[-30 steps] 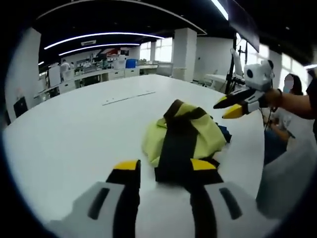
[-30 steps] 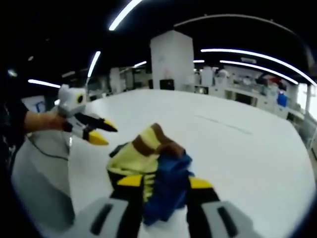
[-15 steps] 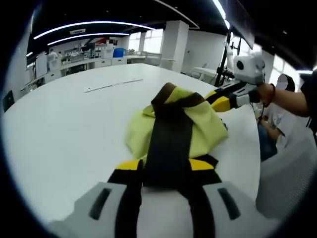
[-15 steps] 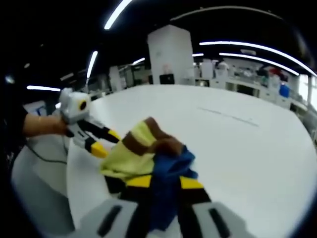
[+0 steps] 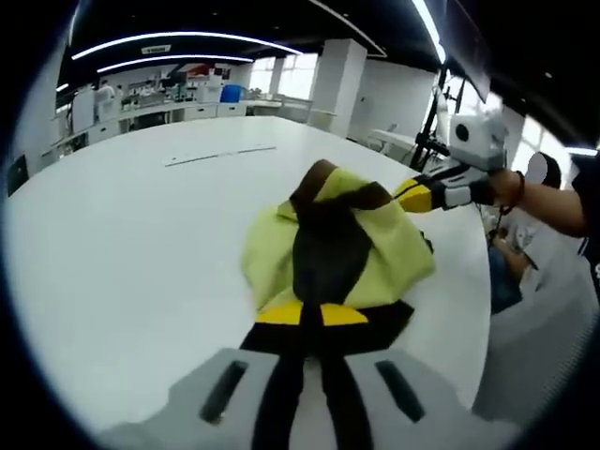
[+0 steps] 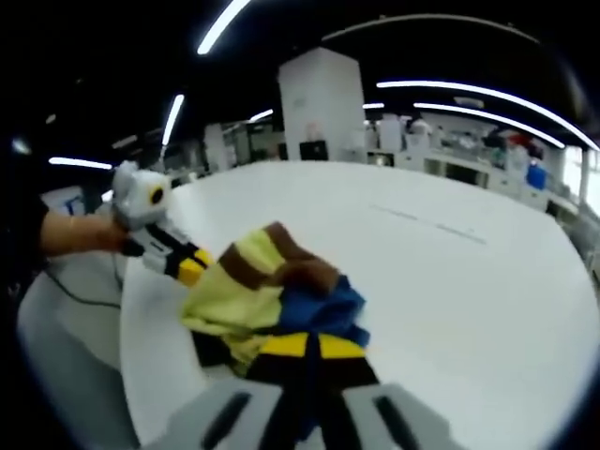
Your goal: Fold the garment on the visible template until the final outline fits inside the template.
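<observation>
Garment [image 5: 333,248] is bunched in a heap on the big white surface [image 5: 122,234], near the edge closest to the person. From the left gripper view it's mostly pale yellow w/ a dark brown band running down the middle; from the right gripper view [image 6: 272,300] you also get a bright blue part tucked in on the near side, plus brown stripes on top. Left tongs [image 5: 311,315] are pinched together, yellow tips touching w/ the brown band caught between them at the near end of the heap. Right tongs [image 6: 305,345] same deal, tips closed up on the blue/dark fabric at the bottom of the pile. In the left gripper view the right tongs [image 5: 412,195] come in from the right, held by a hand [image 5: 502,187], nose buried in the far side of the yellow cloth. In the right gripper view the left tongs [image 6: 190,270] come in from the left, tip right at the edge of the yellow fabric. Thin line marks on the surface [image 5: 220,155] well behind the heap, can't tell what they are. Lab benches [image 5: 141,112] and a white pillar [image 6: 323,112] way in the back.
</observation>
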Tool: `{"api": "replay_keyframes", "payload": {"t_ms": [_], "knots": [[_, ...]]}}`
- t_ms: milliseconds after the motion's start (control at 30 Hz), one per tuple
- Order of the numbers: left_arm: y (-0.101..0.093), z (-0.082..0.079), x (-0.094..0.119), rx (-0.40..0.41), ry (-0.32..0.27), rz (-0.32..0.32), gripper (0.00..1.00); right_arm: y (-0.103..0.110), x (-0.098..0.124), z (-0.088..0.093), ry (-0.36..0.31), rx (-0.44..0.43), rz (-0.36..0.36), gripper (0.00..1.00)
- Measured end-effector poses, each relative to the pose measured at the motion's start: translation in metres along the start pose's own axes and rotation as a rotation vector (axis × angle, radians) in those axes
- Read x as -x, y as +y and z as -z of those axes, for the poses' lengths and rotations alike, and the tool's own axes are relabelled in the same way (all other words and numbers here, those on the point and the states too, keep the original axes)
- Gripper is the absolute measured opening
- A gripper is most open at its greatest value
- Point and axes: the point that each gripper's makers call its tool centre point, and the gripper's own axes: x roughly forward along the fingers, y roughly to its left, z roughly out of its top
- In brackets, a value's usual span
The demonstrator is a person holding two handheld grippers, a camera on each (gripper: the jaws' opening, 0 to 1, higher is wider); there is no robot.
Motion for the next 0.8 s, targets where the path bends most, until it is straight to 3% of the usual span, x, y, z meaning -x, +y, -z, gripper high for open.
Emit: {"api": "replay_keyframes", "payload": {"t_ms": [267, 500, 800], "knots": [[0.020, -0.031, 0.025, 0.018, -0.113, -0.073, 0.01, -0.022, 0.018, -0.014, -0.019, 0.049, 0.089, 0.00], [0.054, -0.047, 0.043, 0.091, -0.193, -0.133, 0.00, -0.046, 0.026, -0.021, -0.015, 0.054, 0.155, 0.00], [0.074, -0.046, 0.048, 0.081, -0.178, -0.200, 0.00, -0.072, 0.037, -0.015, 0.011, 0.026, 0.228, 0.00]]}}
